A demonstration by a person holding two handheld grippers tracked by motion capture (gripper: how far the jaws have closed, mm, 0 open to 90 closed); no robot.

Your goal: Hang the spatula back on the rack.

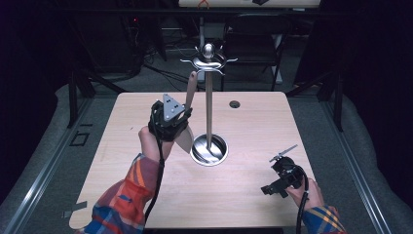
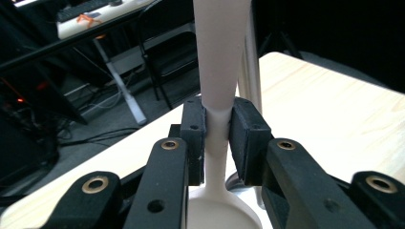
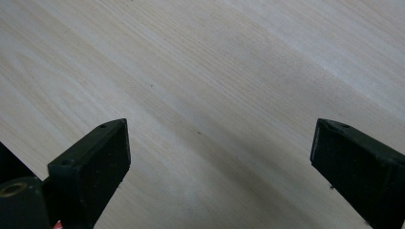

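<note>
A pale wooden spatula stands nearly upright, its handle rising toward the hooks of a steel utensil stand. My left gripper is shut on the spatula's narrow neck, held just left of the stand's pole. The blade hangs below the jaws. The stand has a round base and a ring of hooks under a ball top. My right gripper hangs low over the bare tabletop at the near right, its jaws wide open with nothing between them.
The light wooden table has a small cable hole near its far edge. A dark chair and another desk stand beyond the table. Grey floor borders both sides.
</note>
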